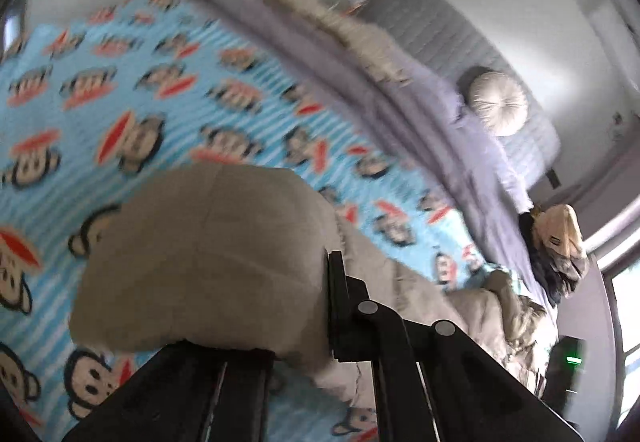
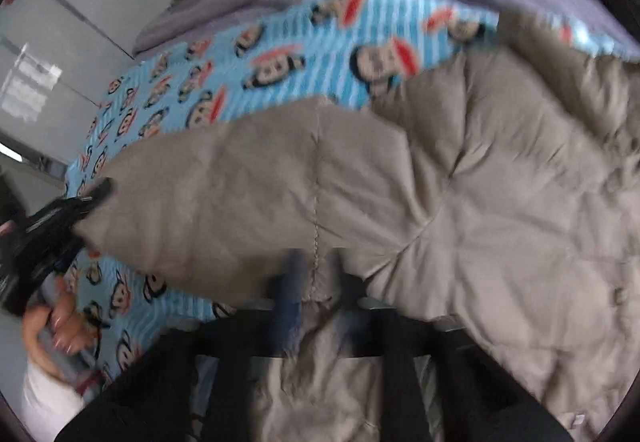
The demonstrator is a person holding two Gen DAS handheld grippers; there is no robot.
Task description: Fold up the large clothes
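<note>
Bed sheet, light blue w/ cartoon monkey-face print (image 2: 280, 53), covers mattress; lilac blanket (image 1: 360, 81) bunched along far edge. Beige quilted puffer coat (image 2: 480, 181) spread over sheet, one end lifted off bed. Round cream pleated cushion (image 1: 498, 102) by wall, well apart from coat. Left gripper (image 1: 320, 306) black, jaws closed, clamped on lifted coat end; seen from right wrist cam at coat's left corner, person's hand (image 2: 60, 322) on its handle. Right gripper (image 2: 316, 278) jaws pinched shut on coat edge at seam; blurred.
</note>
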